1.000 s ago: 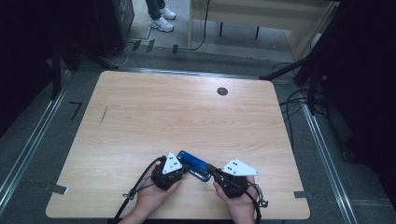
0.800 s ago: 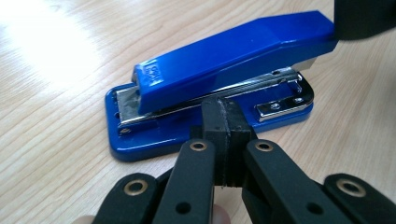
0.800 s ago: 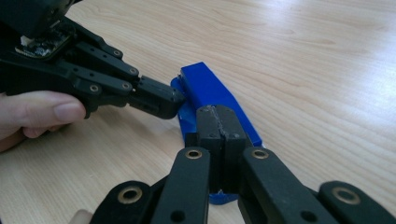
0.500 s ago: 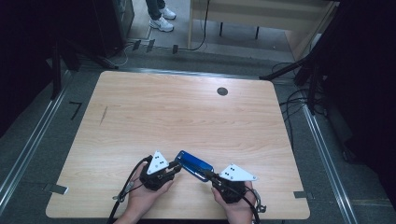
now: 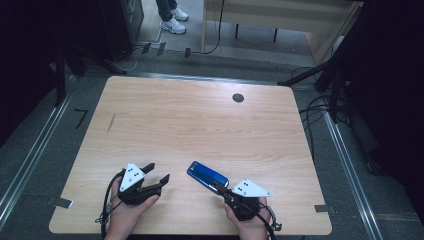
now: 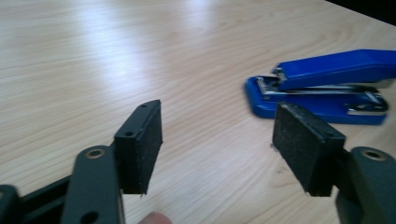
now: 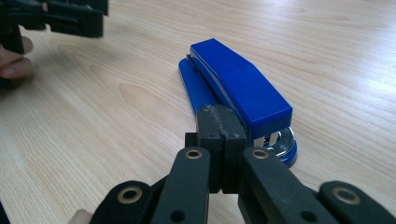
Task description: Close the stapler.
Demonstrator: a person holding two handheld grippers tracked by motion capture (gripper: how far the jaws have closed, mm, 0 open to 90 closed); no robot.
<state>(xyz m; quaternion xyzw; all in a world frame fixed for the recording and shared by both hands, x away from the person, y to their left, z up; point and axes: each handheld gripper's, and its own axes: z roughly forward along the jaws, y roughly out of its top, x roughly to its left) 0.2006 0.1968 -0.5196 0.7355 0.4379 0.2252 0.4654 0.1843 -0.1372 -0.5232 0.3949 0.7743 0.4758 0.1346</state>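
A person sits at the near edge of a light wooden table (image 5: pixel 200 125), holding a black two-jaw gripper in each hand. A blue stapler (image 5: pixel 207 174) lies on the table near that edge, a little right of the middle, its long body running from far-left to near-right.

The left gripper (image 5: pixel 159 172) is held to the left of the stapler, apart from it and pointing toward it. Its jaws have just been opening and now stand wide, with only bare wood between them. In the left gripper view, the same gripper (image 6: pixel 224 140) shows its two dark pads parted, and the stapler (image 6: pixel 327 84) lies beyond them on the right, untouched.

The right gripper (image 5: pixel 224 189) rests at the stapler's near-right end. In the right gripper view, this gripper (image 7: pixel 219 128) has its jaws pressed flat together with nothing between them, and their tips sit just beside the stapler (image 7: pixel 238 84), at its hinged end; I cannot tell whether they touch it.

A small dark round hole (image 5: pixel 238 98) sits in the tabletop toward the far side. Beyond the table, on the floor, stand someone's white shoes (image 5: pixel 172 21).
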